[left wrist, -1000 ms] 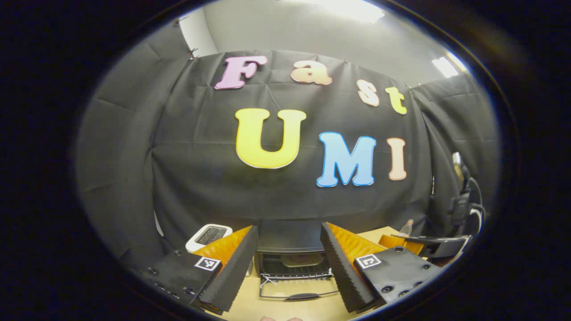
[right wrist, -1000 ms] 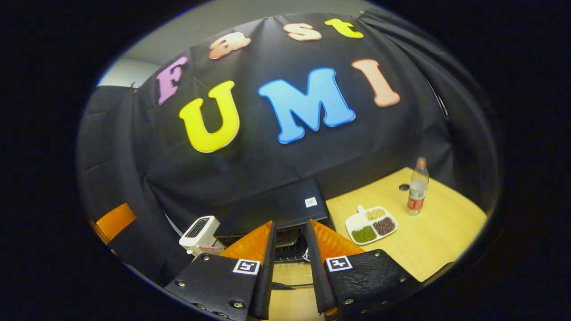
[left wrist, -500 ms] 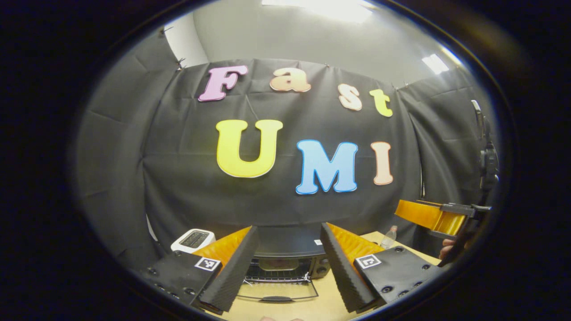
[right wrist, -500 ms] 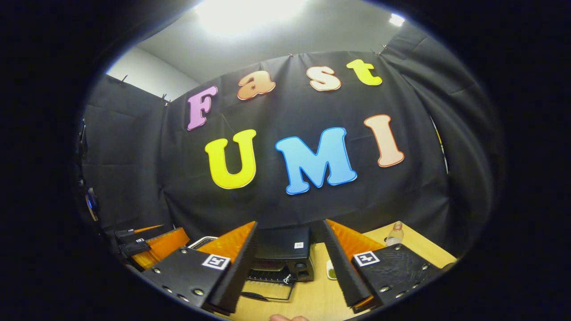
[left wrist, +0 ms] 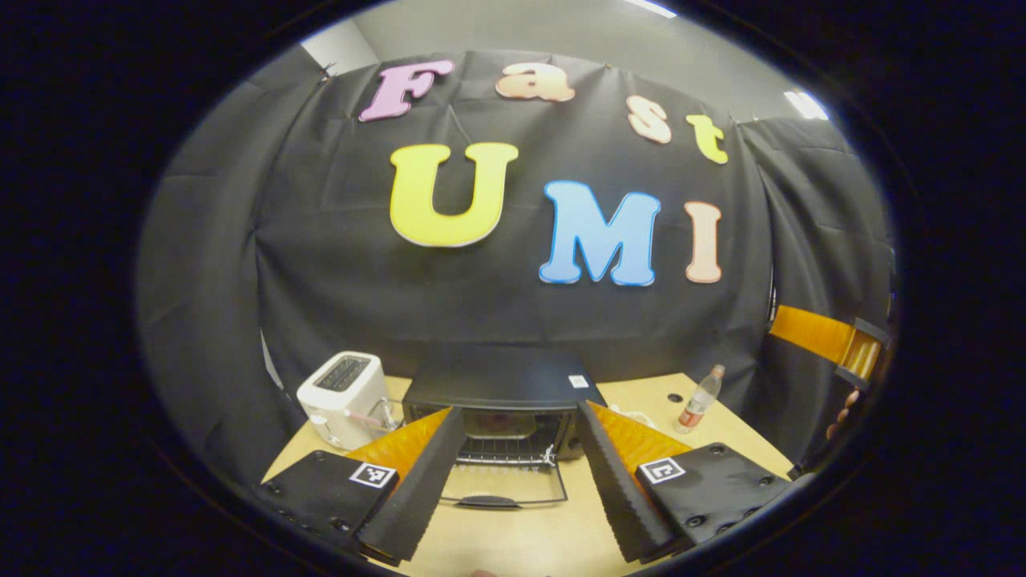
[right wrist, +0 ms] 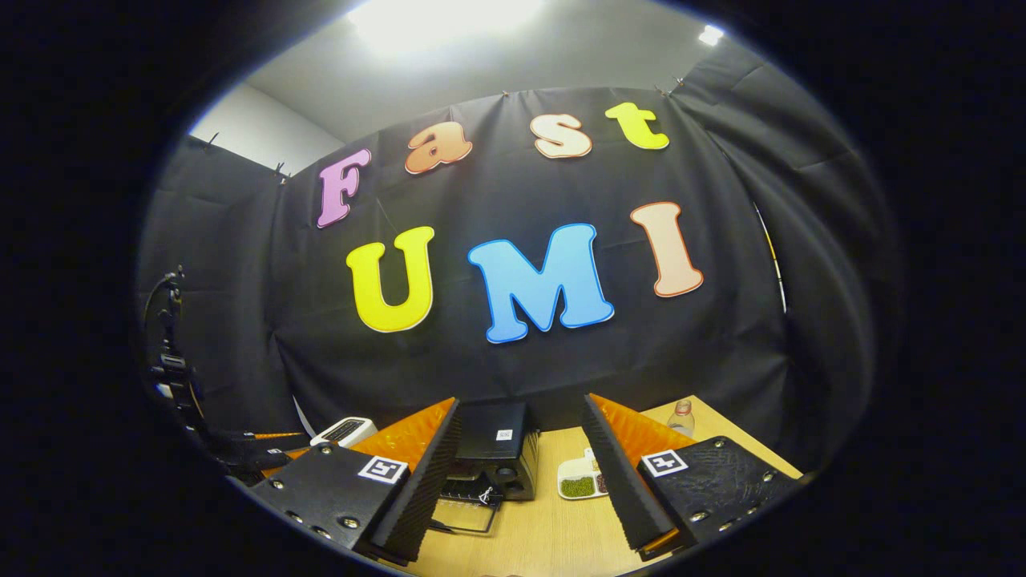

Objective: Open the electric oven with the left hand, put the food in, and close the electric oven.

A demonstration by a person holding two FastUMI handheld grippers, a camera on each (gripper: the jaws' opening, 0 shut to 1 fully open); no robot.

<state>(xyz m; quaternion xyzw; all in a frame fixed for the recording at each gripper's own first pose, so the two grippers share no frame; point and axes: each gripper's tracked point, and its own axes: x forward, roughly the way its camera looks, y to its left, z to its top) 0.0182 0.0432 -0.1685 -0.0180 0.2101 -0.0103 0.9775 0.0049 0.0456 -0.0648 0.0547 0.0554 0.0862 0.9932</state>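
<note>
The black electric oven [left wrist: 501, 383] stands at the back of the wooden table [left wrist: 721, 437]. Its glass door [left wrist: 501, 483] lies folded down, open, handle toward me. A pale dish [left wrist: 495, 423] rests on the rack inside. My left gripper [left wrist: 519, 409] hovers open in front of the door, holding nothing. My right gripper [right wrist: 521, 401] is open and empty too, off to the right of the oven [right wrist: 497, 449]. It shows at the right edge of the left gripper view [left wrist: 826, 338], held by a hand [left wrist: 842, 409].
A white toaster [left wrist: 341, 389] stands left of the oven. A plastic bottle [left wrist: 699, 398] is at the back right. A white sectioned plate [right wrist: 581, 483] with beans lies right of the oven. Bare tabletop lies in front of the door.
Both grippers have drawn back from the oven, so it looks smaller and farther. The right gripper's fingers have spread from a narrow gap to wide open. The door stays down.
</note>
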